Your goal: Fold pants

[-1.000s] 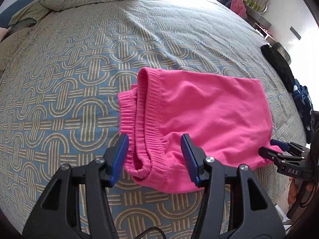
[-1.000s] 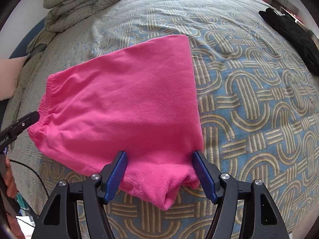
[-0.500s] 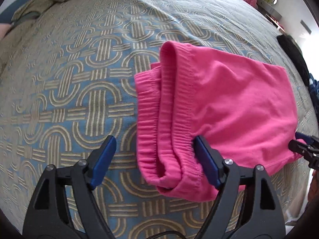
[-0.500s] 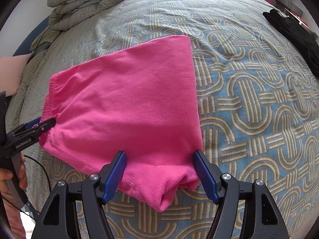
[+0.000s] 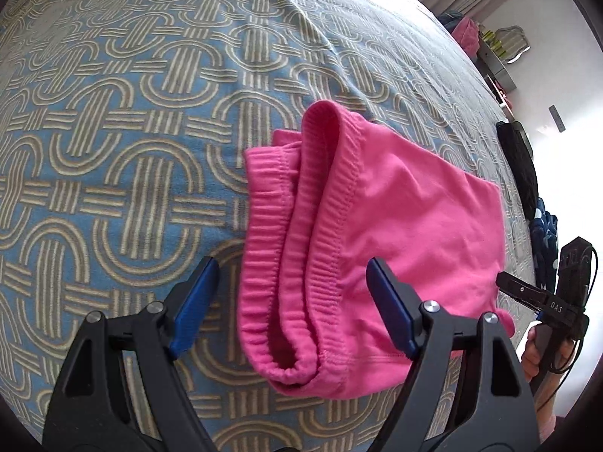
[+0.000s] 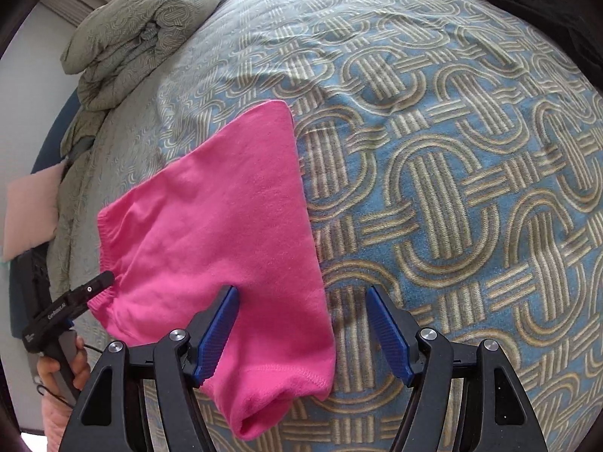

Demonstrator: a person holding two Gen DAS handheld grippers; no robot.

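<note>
Pink pants [image 5: 395, 226] lie folded into a compact stack on the patterned bedspread [image 5: 113, 150]. Their ribbed waistband layers face my left gripper [image 5: 292, 303], which is open and straddles that waistband end. In the right wrist view the pants [image 6: 226, 226] show their smooth folded side, with a hem corner hanging toward the camera. My right gripper [image 6: 301, 329] is open and straddles the pants' right edge near that corner. Each gripper also shows at the edge of the other view: the right one in the left wrist view [image 5: 542, 303], the left one in the right wrist view [image 6: 69, 310].
A rolled grey-green duvet [image 6: 139, 34] lies at the head of the bed. Black clothing [image 6: 535, 3] and a blue patterned garment [image 5: 544, 226] lie along the right edge. A shelf with items [image 5: 493, 52] stands beyond the bed.
Both grippers have shifted: the left one moved closer over the waistband end, and the right one moved rightward so the pants' right edge now lies between its fingers. The pants stay folded.
</note>
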